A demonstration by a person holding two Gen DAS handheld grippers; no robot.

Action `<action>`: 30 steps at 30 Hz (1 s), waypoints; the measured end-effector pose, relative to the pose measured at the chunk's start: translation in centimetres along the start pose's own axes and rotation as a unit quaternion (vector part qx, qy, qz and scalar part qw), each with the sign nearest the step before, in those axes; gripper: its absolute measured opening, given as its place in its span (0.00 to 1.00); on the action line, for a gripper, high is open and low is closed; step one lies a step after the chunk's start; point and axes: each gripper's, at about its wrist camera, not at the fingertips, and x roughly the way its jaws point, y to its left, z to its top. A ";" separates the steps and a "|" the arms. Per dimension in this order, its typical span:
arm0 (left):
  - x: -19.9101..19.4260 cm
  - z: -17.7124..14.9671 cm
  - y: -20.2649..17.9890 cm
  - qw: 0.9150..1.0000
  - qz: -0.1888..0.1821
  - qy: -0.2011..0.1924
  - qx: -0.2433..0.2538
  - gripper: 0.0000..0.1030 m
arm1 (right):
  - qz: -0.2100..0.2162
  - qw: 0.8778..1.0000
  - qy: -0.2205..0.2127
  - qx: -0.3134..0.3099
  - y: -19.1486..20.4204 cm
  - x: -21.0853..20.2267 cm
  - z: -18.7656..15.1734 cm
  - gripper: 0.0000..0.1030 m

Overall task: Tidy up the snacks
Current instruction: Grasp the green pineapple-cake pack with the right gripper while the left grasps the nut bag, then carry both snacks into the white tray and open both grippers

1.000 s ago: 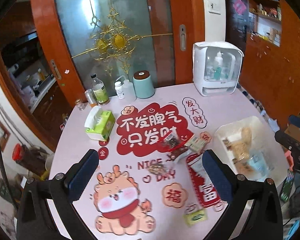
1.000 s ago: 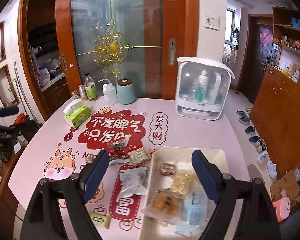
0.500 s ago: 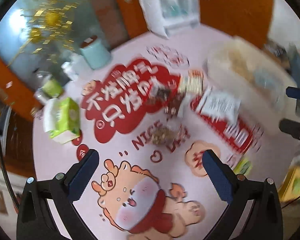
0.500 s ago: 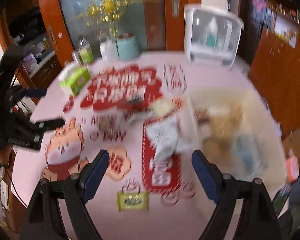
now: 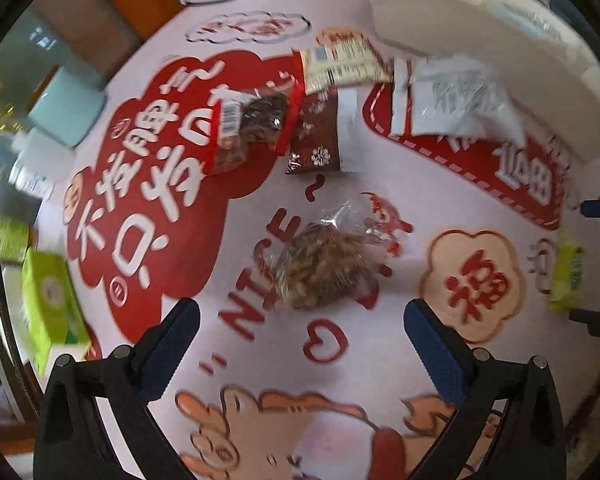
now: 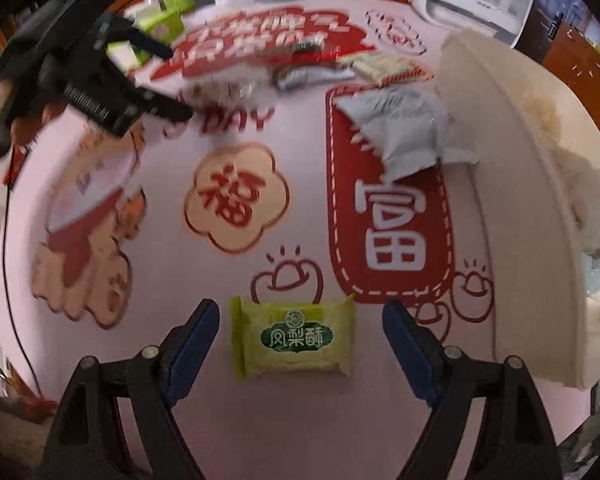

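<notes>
Left wrist view: the left tongs (image 5: 302, 320) are spread wide and hold nothing. They hang over the pink table (image 5: 380, 368). Just past their tips, between the two blue pads, lies a clear bag of brown snacks (image 5: 326, 262). It sits on the red words printed on the table, and its twisted end points far and to the right. Farther off lies a red bag with dark bits (image 5: 252, 130), leaning with its long side running near-left to far-right. Right beside it is a dark brown packet with snowflakes (image 5: 314, 134), and past that a pale packet with small print (image 5: 342, 66). A white crinkly bag (image 5: 452, 98) lies to the right, touching the side of the cream tray (image 5: 480, 44). A green tissue box (image 5: 50, 300) stands on the left edge of the table, and a mint green jar (image 5: 66, 106) is far left.

In the right wrist view, the right tongs (image 6: 300, 328) are spread wide too and hold nothing. A small green packet (image 6: 292, 338) lies flat on the table between the two pads, touching neither. Its long side runs left to right, and its white writing reads the right way up. The cream tray (image 6: 512, 208) runs along the right side, with pale snacks inside that are too blurry to name. The white crinkly bag (image 6: 404, 132) leans on its wall. The left tongs (image 6: 176, 80) show far on the left.
</notes>
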 end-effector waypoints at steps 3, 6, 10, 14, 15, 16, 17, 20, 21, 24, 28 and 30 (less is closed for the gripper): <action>1.8 0.7 0.0 1.000 -0.002 0.006 0.011 0.97 | -0.010 1.000 0.014 -0.003 0.1 0.9 -0.3 0.82; 3.1 1.3 0.1 1.000 -0.018 0.011 0.009 0.93 | -0.015 0.999 0.030 -0.003 0.0 1.6 -0.9 0.82; 3.5 1.9 0.6 0.998 -0.055 0.011 -0.008 0.85 | -0.014 1.000 0.022 -0.004 0.1 1.4 -1.3 0.72; 2.8 1.9 0.4 0.998 -0.065 0.011 -0.011 0.52 | -0.014 1.000 0.020 -0.005 0.1 0.9 -1.5 0.54; 2.6 1.8 0.2 0.999 -0.050 0.013 -0.007 0.45 | -0.011 1.000 0.021 -0.002 0.0 0.9 -1.5 0.54; 2.4 1.7 -0.1 0.999 -0.037 0.015 -0.006 0.44 | -0.010 1.000 0.022 -0.002 0.0 0.8 -1.4 0.53; 2.2 1.7 -0.4 0.999 -0.033 0.020 -0.011 0.40 | -0.010 1.000 0.023 -0.004 0.0 0.7 -1.5 0.52; 1.1 1.1 -0.7 0.998 -0.037 0.026 -0.047 0.37 | -0.015 1.000 0.024 -0.012 0.3 0.5 -1.4 0.51; 0.7 0.8 -0.6 0.996 -0.047 0.027 -0.065 0.37 | -0.015 1.000 0.022 -0.014 0.4 0.3 -1.4 0.51; -1.3 -0.2 -0.6 0.992 -0.064 0.016 -0.108 0.37 | -0.010 1.000 0.008 -0.020 0.6 -0.5 -0.7 0.51; -4.9 -1.8 -1.4 0.982 -0.088 -0.010 -0.165 0.37 | -0.004 0.999 -0.021 -0.027 0.6 -2.5 -0.1 0.51; -6.6 -2.6 -2.2 0.979 -0.091 -0.022 -0.180 0.37 | -0.001 0.999 -0.039 -0.029 0.4 -4.1 0.1 0.51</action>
